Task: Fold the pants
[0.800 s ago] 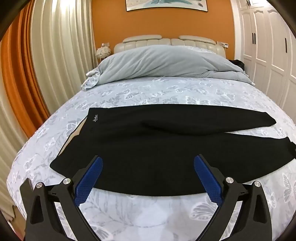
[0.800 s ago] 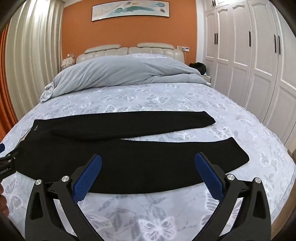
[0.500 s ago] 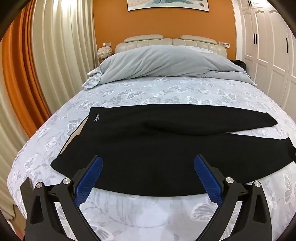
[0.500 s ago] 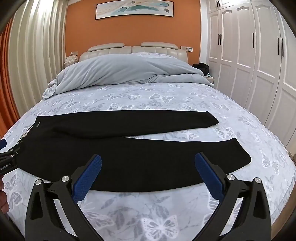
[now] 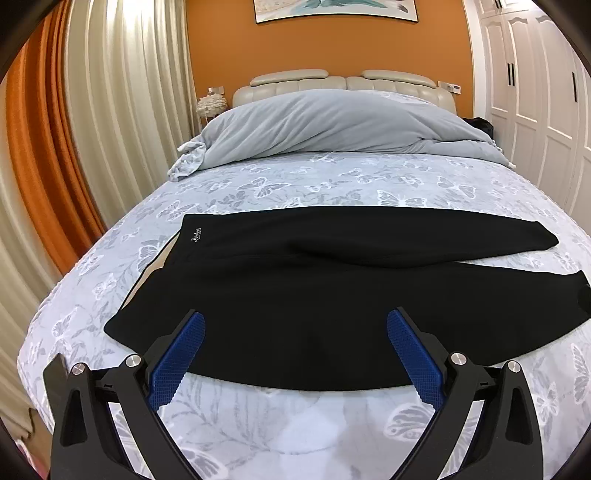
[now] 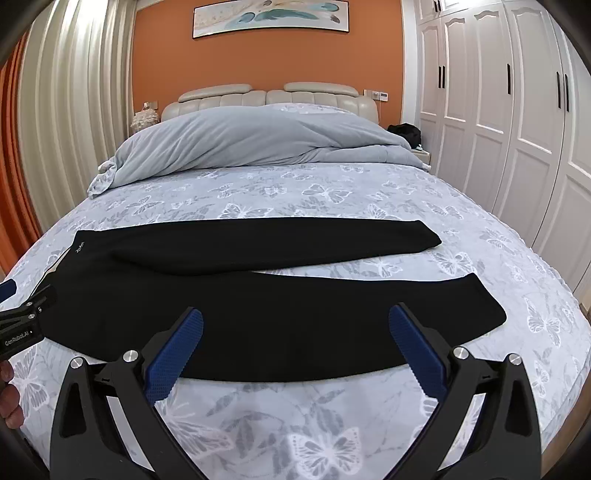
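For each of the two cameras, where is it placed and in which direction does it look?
Left wrist: on the left gripper, jaws open, facing across the black pants toward the headboard.
Right wrist: on the right gripper, jaws open, same direction; the left gripper's tip and some fingers show at its left edge.
Shared: pants, bed, grey duvet, orange wall.

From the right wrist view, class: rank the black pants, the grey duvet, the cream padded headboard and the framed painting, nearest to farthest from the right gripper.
1. Black pants, just ahead of the right gripper.
2. Grey duvet, mid-bed.
3. Cream padded headboard, behind it.
4. Framed painting, high on the wall.
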Demonstrator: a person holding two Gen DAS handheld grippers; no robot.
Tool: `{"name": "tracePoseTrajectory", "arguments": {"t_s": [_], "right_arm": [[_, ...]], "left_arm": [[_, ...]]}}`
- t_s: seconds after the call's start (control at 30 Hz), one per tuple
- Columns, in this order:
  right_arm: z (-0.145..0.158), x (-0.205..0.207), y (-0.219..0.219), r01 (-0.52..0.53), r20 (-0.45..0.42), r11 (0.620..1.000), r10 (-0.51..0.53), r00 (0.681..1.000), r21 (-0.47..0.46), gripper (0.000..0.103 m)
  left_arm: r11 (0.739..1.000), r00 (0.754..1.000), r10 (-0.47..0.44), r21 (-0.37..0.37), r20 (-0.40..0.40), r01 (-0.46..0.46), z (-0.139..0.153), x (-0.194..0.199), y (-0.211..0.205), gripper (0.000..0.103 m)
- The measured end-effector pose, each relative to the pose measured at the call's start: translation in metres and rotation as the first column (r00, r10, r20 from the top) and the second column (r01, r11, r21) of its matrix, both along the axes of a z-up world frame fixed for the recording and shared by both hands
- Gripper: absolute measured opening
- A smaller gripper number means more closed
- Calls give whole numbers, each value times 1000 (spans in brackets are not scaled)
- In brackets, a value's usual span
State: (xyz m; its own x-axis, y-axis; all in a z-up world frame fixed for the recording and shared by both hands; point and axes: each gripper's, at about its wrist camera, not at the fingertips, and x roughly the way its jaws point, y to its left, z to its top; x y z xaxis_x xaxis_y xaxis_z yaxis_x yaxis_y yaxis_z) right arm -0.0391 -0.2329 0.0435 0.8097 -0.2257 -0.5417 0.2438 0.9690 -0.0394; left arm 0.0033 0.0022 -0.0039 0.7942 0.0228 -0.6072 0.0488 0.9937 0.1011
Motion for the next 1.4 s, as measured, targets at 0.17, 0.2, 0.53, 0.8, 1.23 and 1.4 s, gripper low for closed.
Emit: {"name": "tracePoseTrajectory", "arguments": {"t_s": [0.17,0.2,0.53,0.8,1.23,1.4], "right_arm": [[2,1,-4,0,-2,1000,0,1000,11,98],[2,0,-4,-1,-1,1000,1,1000,13,98],[2,1,-4,-6,-7,1000,6,1000,16,98],[1,1,-4,-3,-8,1000,3,1000,16,98],[0,0,-4,-5,-9,1000,5,1000,20,98],[-1,0,-4,-7,-14,1000,7,1000,22,98]], "left_arm": [[1000,1000,5,2,-1,-5,-2,3,0,97],[1000,1000,4,1,-2,-4,-2,3,0,97],[1000,1000,22,18,2,-22,-6,4,-1,97],[1000,1000,15,20,3,-15,-7,2,0,97],[1000,1000,16,24,5,-16,-8,2,-2,97],[1000,1000,17,25,6,-17,-9,1,-3,97]]}}
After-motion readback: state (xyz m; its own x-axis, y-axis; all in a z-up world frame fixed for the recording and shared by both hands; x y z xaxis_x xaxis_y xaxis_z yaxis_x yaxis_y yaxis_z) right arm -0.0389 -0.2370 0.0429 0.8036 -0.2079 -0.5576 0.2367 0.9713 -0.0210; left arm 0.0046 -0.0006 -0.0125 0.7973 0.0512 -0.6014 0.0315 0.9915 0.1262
